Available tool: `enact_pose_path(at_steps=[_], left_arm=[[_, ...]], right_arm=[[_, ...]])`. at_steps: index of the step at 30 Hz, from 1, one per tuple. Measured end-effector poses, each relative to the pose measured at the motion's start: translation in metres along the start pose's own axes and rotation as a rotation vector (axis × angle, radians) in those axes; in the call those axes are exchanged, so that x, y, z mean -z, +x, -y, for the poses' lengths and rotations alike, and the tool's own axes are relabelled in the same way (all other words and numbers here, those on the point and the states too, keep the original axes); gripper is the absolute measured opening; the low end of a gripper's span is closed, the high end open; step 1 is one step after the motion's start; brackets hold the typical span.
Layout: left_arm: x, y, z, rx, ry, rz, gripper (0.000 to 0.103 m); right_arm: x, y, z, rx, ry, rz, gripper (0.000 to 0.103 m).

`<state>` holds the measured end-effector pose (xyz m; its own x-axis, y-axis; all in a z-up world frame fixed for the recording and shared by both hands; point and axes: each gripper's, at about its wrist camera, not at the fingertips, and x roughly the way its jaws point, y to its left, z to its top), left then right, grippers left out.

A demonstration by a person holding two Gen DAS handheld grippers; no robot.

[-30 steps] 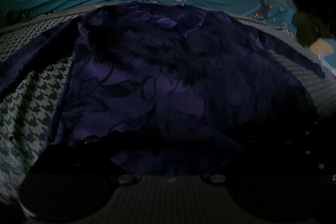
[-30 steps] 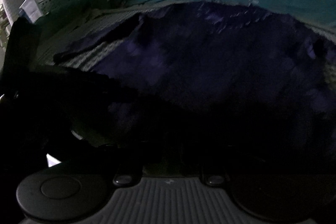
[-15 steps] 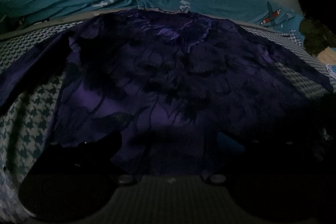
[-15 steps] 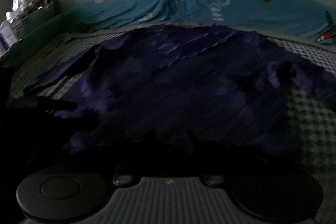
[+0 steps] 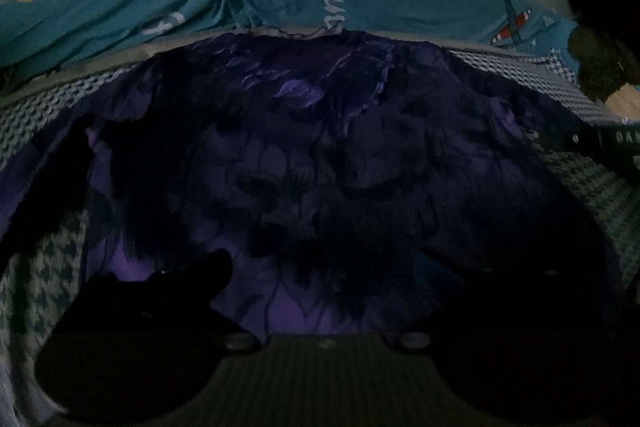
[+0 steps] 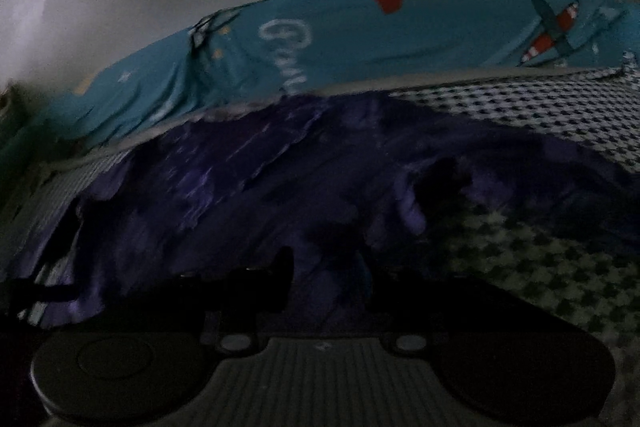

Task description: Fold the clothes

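Purple floral garment spread flat on houndstooth bedcover, both hand-held grippers' grasp indiscernible in darkness

A: Left cam, v. dim. Left gripper low over the purple garment, fingers apart w/ cloth showing between.

B: Garment's state?

A: Spread flat on the houndstooth cover, neckline at far end, sleeves out both sides.

B: Beyond it?

A: Teal printed sheet straight ahead. Dark plush toy far right.
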<state>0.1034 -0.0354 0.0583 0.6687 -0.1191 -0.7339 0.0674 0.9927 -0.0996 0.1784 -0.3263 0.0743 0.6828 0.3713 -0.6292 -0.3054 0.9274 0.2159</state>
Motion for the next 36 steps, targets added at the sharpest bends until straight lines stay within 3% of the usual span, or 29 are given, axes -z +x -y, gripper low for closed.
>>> enact_pose_path(at_steps=[7,14,19,36], left_arm=[[-0.018,0.011,-0.007,-0.008,0.034,0.006,0.102],[-0.022,0.023,-0.027,-0.011,-0.045,0.024,0.102],[-0.023,0.031,-0.039,0.007,-0.100,0.002,0.102],[-0.025,0.039,-0.040,0.033,-0.108,-0.021,0.102]], right_arm=[[-0.025,0.026,0.031,0.053,0.086,0.049,0.036],[-0.049,0.049,0.063,0.118,0.131,0.133,0.053],[-0.062,0.069,0.080,0.157,0.123,0.154,0.054],[-0.084,0.124,0.107,0.235,0.035,0.152,0.054]])
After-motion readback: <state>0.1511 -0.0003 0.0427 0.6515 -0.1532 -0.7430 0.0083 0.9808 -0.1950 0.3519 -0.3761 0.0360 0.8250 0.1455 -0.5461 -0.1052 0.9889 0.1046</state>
